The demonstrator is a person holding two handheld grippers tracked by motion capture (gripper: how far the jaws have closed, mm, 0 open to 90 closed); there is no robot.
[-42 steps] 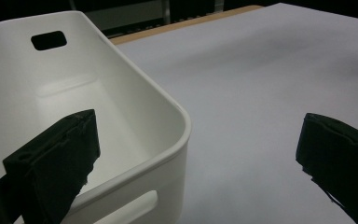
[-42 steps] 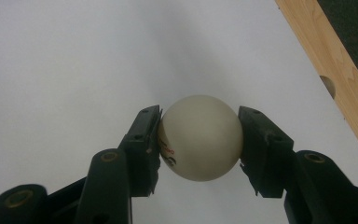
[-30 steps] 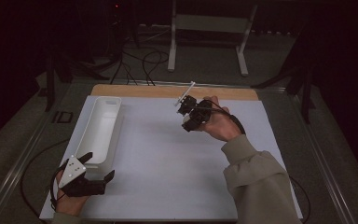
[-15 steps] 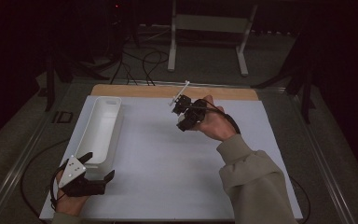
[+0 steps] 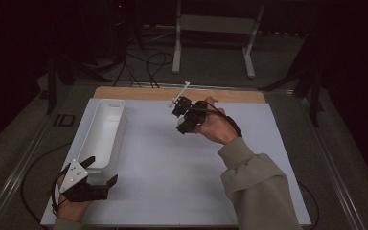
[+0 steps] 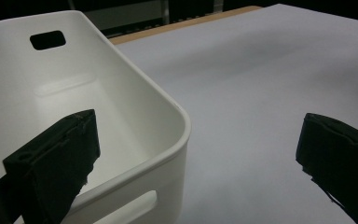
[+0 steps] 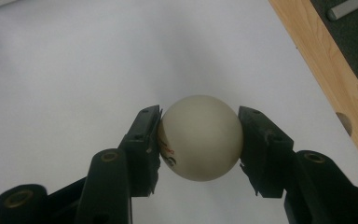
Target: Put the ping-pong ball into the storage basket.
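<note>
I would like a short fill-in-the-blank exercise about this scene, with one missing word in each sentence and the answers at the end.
1. The right gripper is shut on a white ____.
2. The white bin holds nothing, so it is ____.
3. The left gripper has its jaws ____, and one jaw is inside the bin's near end.
4. The bin lies on the ____ side of the white table surface in the high view.

Missing words: ball; empty; open; left

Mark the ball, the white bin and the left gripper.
ball (image 7: 200, 137), right gripper view, front face.
white bin (image 5: 106, 132), high view, inner floor.
left gripper (image 5: 103, 170), high view, between its fingertips.
</note>
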